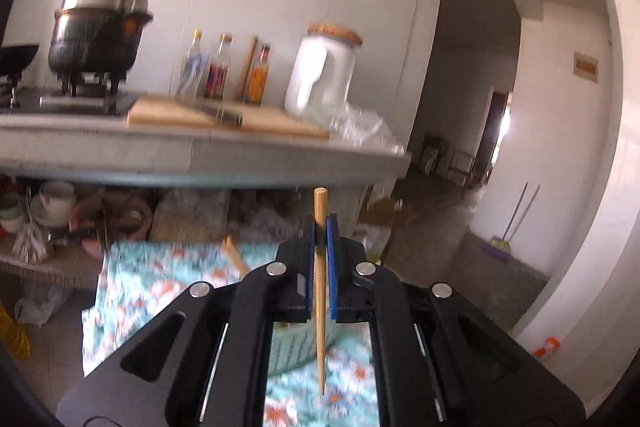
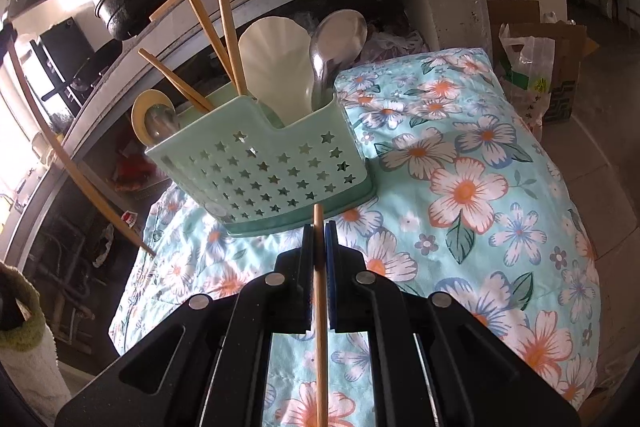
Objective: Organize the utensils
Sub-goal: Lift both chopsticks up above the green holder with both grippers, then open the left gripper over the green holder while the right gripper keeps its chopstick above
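Observation:
My left gripper point(image 1: 320, 227) is shut on a wooden chopstick point(image 1: 320, 291) held upright, above the floral cloth point(image 1: 160, 279) and the green basket's rim point(image 1: 296, 347). My right gripper point(image 2: 319, 233) is shut on another chopstick point(image 2: 320, 307), just in front of the mint green star-holed utensil basket point(image 2: 264, 171). The basket holds three chopsticks point(image 2: 226, 23), a white rice paddle point(image 2: 276, 67), a metal ladle point(image 2: 336, 43) and a small spoon point(image 2: 158, 119). The left-held chopstick point(image 2: 72, 163) shows slanting at the left of the right wrist view.
The basket stands on a table covered with a flowered blue cloth point(image 2: 480, 187). Behind is a kitchen counter point(image 1: 200, 147) with a pot point(image 1: 98, 31) on a stove, bottles, a jar point(image 1: 324, 75) and a cutting board. Shelves with bowls lie under the counter. Boxes and bags point(image 2: 536, 67) stand at right.

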